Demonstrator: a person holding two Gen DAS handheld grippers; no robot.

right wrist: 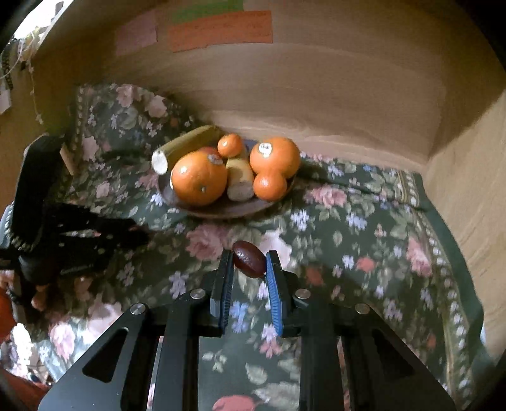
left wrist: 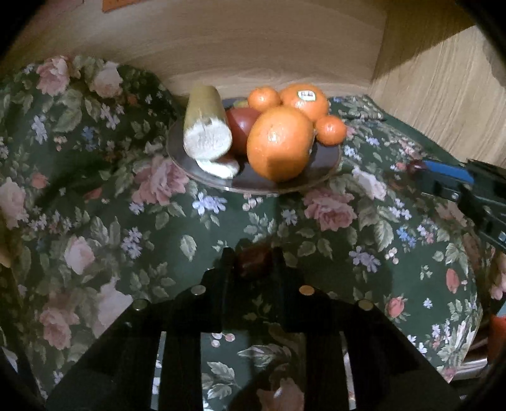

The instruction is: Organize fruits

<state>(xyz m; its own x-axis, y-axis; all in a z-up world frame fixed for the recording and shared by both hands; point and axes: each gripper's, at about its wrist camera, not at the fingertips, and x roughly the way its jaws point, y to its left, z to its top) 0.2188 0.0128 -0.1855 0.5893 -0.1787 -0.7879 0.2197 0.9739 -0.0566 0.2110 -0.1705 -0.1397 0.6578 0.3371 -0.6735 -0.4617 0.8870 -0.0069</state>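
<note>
A dark plate (left wrist: 319, 172) (right wrist: 221, 208) stands at the back of the floral cloth. It holds two big oranges (left wrist: 280, 142) (right wrist: 199, 177), two small mandarins (left wrist: 330, 129) (right wrist: 269, 186), a red apple (left wrist: 238, 126) and cut banana pieces (left wrist: 205, 126) (right wrist: 240, 180). My left gripper (left wrist: 253, 262) is shut on a small dark red date (left wrist: 254, 260), in front of the plate. My right gripper (right wrist: 249, 262) is shut on another dark brown date (right wrist: 249, 258). The right gripper also shows at the right edge of the left wrist view (left wrist: 420, 170).
A green floral cloth (left wrist: 221, 221) (right wrist: 348, 237) covers the surface. Wooden walls (left wrist: 253, 47) (right wrist: 316, 95) close the back and right side. Coloured paper notes (right wrist: 221, 30) hang on the back wall. The left gripper's body (right wrist: 63, 227) shows at the left.
</note>
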